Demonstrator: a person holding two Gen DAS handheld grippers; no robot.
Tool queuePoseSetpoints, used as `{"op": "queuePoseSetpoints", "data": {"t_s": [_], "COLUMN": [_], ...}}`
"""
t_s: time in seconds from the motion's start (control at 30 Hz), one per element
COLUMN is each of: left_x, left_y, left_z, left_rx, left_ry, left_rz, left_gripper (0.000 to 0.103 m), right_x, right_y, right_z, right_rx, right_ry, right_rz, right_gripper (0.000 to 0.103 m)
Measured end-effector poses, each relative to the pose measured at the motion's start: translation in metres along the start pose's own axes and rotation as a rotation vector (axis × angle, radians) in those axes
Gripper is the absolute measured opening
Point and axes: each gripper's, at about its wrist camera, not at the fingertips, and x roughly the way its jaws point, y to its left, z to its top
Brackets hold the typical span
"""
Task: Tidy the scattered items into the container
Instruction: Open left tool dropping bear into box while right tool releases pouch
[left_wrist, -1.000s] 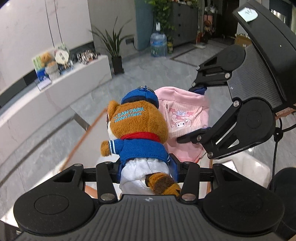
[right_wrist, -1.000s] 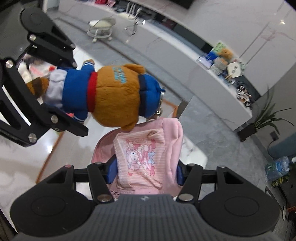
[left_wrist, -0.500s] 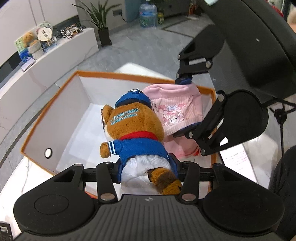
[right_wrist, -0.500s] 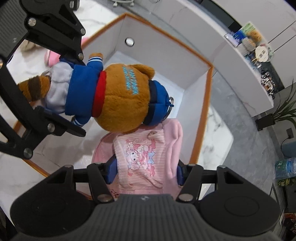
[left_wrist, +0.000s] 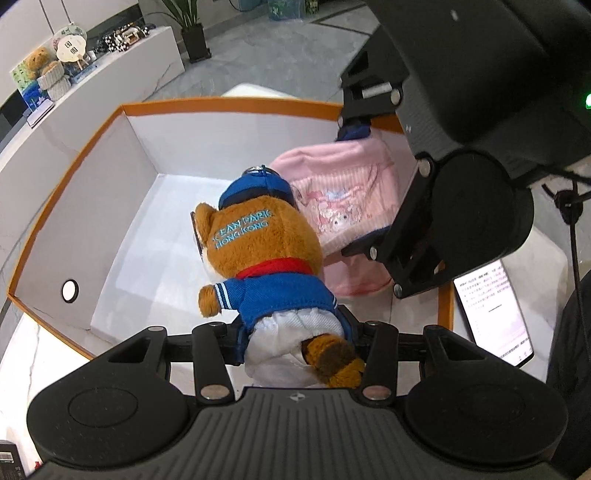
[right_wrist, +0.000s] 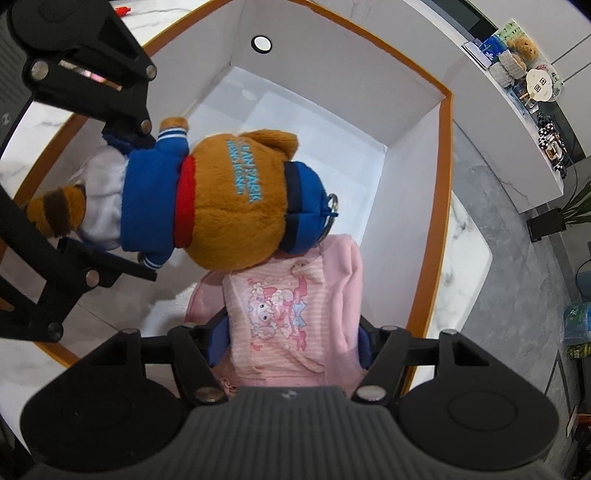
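The left tongs (left_wrist: 291, 328) pinch a plush bear (left_wrist: 258, 251) around its white-trousered lower body, the blue pads pressed into the cloth on both sides, so that the toy hangs head-forward over the open box (left_wrist: 122, 110), a white-walled container with an orange rim and a round hole in one side wall. The bear wears a blue jacket, a red scarf and a blue cap with a metal ring on top, and the back of its head carries light-blue lettering. Just beside it, and touching its head, a pink pouch (right_wrist: 288, 306) with a cartoon print on a striped panel sits between the fingers of the right tongs (right_wrist: 291, 332), also over the inside of the box near one corner; these tongs are opening, and the blue pads still lie against the fabric on either side. In the left wrist view the right tongs show as a black linkage above and to the right of the pouch (left_wrist: 343, 199). The box stands on a pale marbled surface (left_wrist: 22, 354); a printed sheet (left_wrist: 495, 306) lies on it just outside the box rim. The floor of the box that shows is bare white
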Motion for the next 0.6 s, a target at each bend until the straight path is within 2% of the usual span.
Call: {"op": "queuePoseSetpoints", "data": {"t_s": [0.13,0.37,0.5,0.6], "left_x": [0.001,-0.007,-0.010,-0.016], "left_y": [-0.001,0.000,0.003,0.000], "left_z": [-0.002,0.003,0.006,0.008], "left_rx": [-0.009,-0.024,-0.023,-0.019], "left_ry": [0.013,-0.009,-0.024,-0.037], "left_rz": [0.008,0.017,0.021,0.023], "left_gripper": [0.056,0.056,0.056,0.056], "right_x": [-0.001,-0.006,-0.015,-0.020], "right_y": [0.000,-0.003,-0.008,-0.008], "right_z": [0.000,-0.003,-0.005,-0.004], "right_rx": [0.002,0.015,0.029,0.023], "right_ry": [0.000,0.004,-0.007,-0.020], "right_rz": [-0.009,-0.009,0.002,-0.004], "right_gripper": [0.072,0.075,0.085,0.085]}}
